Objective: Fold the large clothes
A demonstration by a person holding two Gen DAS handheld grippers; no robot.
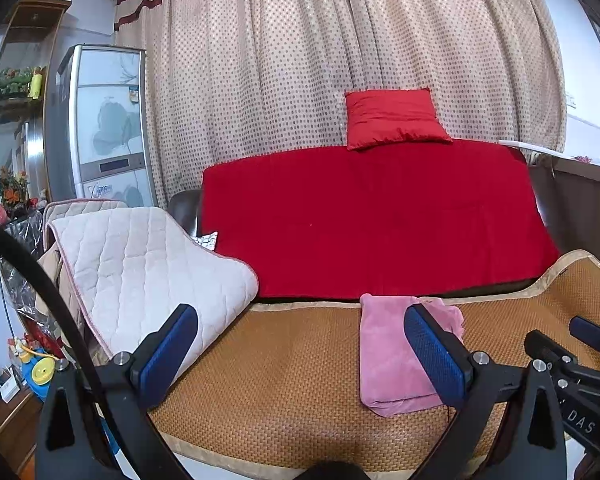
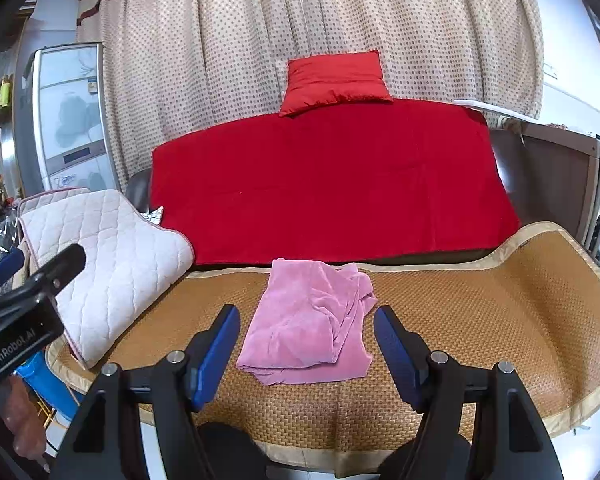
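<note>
A pink garment (image 2: 312, 324) lies folded into a loose bundle on the woven bamboo mat (image 2: 480, 312). It also shows in the left wrist view (image 1: 392, 356), partly behind my left gripper's right finger. My right gripper (image 2: 306, 354) is open and empty, held above the mat with the garment between and beyond its blue pads. My left gripper (image 1: 300, 350) is open and empty, to the left of the garment. The right gripper's body (image 1: 580, 364) shows at the right of the left wrist view.
A quilted beige pad (image 1: 140, 272) lies on the mat's left end. A red blanket (image 1: 372, 220) and red pillow (image 1: 394, 118) cover the sofa behind. Dotted curtains hang at the back. A cabinet (image 1: 104, 128) and floor clutter stand on the left.
</note>
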